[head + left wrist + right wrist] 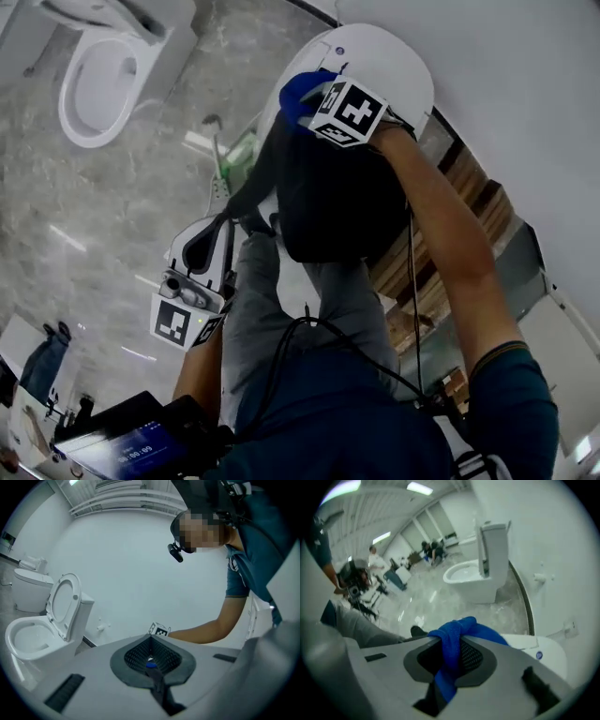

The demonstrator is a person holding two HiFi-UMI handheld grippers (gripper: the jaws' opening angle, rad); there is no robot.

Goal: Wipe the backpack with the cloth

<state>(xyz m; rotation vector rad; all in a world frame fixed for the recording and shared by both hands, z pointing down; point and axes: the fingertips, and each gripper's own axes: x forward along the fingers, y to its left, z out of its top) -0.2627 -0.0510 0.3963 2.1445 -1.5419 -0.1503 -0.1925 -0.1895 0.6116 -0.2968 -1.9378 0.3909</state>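
A black backpack (328,202) sits on the closed white lid of a toilet (398,66) by the wall. My right gripper (317,92) is at the bag's top, shut on a blue cloth (300,92). In the right gripper view the cloth (457,637) is bunched between the jaws of my right gripper (457,651) and hangs down from them. My left gripper (214,234) is lower left of the bag, shut on its black strap (246,192). The left gripper view shows that strap (159,691) pinched in the jaws of my left gripper (151,660).
A second toilet (103,75) with its seat up stands at the upper left on the marble floor. A white wall (525,94) runs along the right, with wooden boards (473,197) below it. A dark device with a screen (122,441) is at the bottom left. People stand far off (375,559).
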